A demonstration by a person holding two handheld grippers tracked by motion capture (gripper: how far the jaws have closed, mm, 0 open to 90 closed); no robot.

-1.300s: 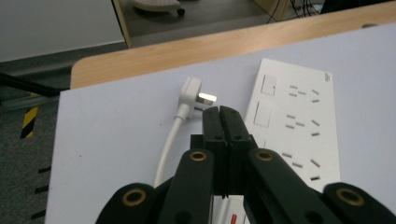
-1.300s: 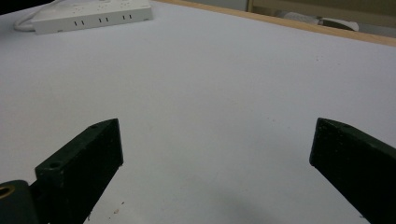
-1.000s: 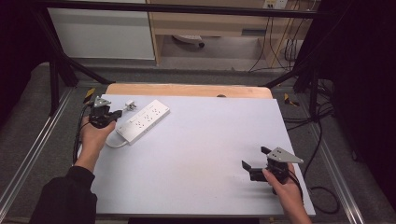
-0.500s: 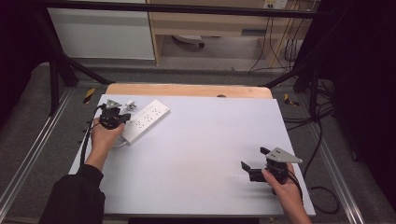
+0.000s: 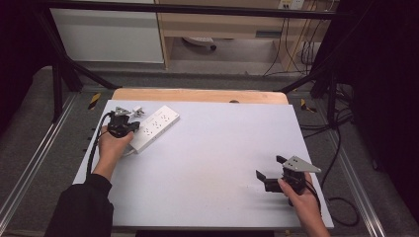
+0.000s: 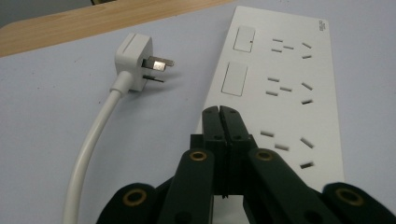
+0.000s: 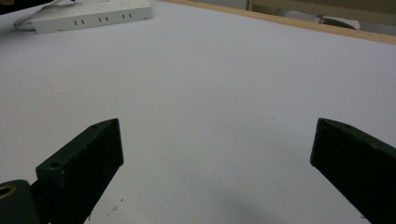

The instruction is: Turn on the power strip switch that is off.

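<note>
Power strip (image 6: 280, 88) lies flat at worktop's 10 o'clock, socket face up for left hand-held gripper (image 6: 219, 112), jaws pressed together, empty; right hand-held gripper (image 7: 215, 154) spread, idle.

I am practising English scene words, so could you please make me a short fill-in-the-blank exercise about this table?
1. The left gripper hovers over the white power strip with its jaws ____.
2. The right gripper has its jaws ____.
3. The white plug lies on the table, ____ the power strip.
4. The plug's cable is ____ in colour.

Missing words: shut; open; beside; white
</note>
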